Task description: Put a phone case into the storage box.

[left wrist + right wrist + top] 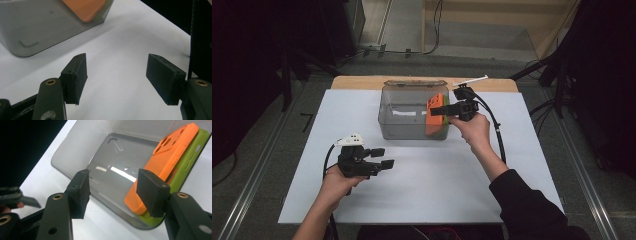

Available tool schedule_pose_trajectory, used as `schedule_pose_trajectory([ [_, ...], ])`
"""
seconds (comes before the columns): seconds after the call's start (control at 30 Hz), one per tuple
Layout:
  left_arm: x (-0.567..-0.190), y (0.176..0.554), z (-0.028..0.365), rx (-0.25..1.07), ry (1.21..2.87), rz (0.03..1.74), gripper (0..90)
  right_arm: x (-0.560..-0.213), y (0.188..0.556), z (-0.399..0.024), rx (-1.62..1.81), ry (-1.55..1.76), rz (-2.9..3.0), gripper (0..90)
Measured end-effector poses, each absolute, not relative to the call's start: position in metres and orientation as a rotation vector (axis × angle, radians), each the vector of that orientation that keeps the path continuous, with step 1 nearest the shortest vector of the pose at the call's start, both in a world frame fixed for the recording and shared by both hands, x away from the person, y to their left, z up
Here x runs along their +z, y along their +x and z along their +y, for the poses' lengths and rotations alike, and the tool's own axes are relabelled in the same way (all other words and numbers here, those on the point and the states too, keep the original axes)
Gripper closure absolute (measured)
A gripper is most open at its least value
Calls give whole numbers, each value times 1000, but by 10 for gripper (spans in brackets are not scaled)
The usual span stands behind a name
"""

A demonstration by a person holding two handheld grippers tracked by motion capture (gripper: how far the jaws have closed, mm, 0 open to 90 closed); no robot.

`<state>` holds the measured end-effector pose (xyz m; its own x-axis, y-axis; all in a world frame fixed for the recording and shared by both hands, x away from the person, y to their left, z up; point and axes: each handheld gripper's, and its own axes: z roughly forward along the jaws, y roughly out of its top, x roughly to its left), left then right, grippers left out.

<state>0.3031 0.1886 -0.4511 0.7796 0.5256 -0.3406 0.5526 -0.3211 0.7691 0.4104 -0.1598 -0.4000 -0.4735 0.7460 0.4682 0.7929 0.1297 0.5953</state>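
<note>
A clear grey plastic bin [408, 114] stands at the back middle of the white table top. An orange phone case [435, 116] leans upright against the bin's right wall, with a green phone case [445, 107] right behind it. In the right gripper view the orange case [162, 162] overlaps the green case [192, 157]. My right gripper [438, 110] hovers over the bin's right end, just above the cases. Its jaws [112, 192] stand open with nothing between them. My left gripper [381, 158] rests low over the near left of the table, open and empty [116, 77], pointing toward the bin [37, 27].
A white sheet [422, 180] covers the table, and a wooden edge [357, 82] shows at the back. A small white part [470, 81] lies behind the bin at the right. Black cables trail from both grippers. Dark stands and floor rails flank the table.
</note>
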Motion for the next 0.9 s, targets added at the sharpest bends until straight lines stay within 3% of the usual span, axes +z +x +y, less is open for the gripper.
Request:
schedule_pose_trajectory([
  [0.9, -452, 305, 192, -37, 1998, 833, 337, -411, 353, -177, -1346, -1290, -2481, 338],
])
